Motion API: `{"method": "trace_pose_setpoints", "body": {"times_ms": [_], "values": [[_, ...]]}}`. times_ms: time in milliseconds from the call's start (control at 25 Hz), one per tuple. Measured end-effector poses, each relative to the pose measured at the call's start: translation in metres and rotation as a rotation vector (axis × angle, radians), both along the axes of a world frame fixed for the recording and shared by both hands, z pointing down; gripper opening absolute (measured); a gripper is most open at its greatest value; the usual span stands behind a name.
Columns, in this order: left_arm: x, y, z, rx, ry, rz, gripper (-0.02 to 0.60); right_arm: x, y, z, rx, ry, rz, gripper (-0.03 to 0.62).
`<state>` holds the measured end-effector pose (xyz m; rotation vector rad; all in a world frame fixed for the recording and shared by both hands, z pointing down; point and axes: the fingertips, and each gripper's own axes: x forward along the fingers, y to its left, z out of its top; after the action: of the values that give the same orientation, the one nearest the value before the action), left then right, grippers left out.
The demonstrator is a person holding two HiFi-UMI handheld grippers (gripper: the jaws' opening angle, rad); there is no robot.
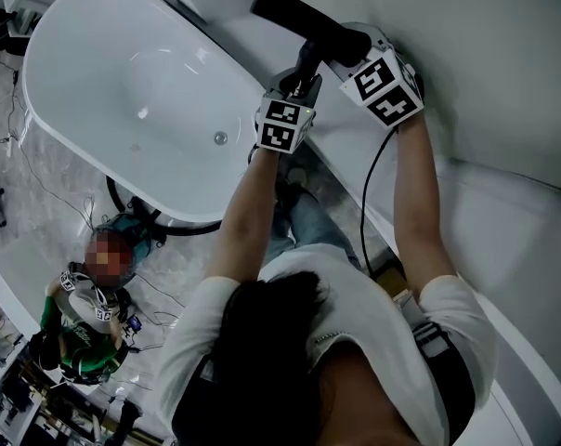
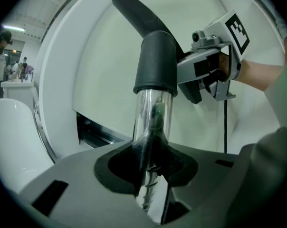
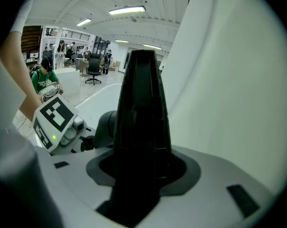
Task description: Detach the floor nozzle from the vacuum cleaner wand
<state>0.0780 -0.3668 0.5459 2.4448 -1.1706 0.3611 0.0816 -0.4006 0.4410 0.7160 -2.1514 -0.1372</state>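
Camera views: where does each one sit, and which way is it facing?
Head view: on the person's head, looking steeply down at the bathtub; shoulders, forearms, left gripper and right gripper show.
Left gripper view: rides the left gripper, looks along jaws shut on the clear tube; right gripper and forearm show.
Right gripper view: rides the right gripper, looks along the gripped nozzle; left gripper shows.
Shared: all three show the nozzle.
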Motion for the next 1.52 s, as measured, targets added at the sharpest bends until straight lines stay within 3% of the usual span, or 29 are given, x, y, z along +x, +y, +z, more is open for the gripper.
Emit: {"method": "trace_pose_setpoints", "body": {"times_ms": [320,560,720,1200,1520], "values": [[0.011,0.019,0.009,0.022,0.006,0.036,0.118,0.004,0.021,0.008,-0.084,0.016,-0.083,0.208],[0.014,0.014,0.004,0.022,0.024,0.048,0.118,0.008,0.016,-0.001,-0.004,0.037,-0.024,0.207],[0.011,0.015,0.000,0.029,0.019,0.041,0.118,0.008,0.018,-0.004,-0.030,-0.022,-0.003,0.207],[0.010,0.022,-0.006,0.084,-0.001,0.039,0.117,0.001,0.025,-0.006,-0.113,0.015,-0.127,0.207],[0.013,0.018,0.003,0.030,0.021,0.063,0.117,0.008,0.021,-0.004,-0.037,0.064,-0.040,0.207]]}}
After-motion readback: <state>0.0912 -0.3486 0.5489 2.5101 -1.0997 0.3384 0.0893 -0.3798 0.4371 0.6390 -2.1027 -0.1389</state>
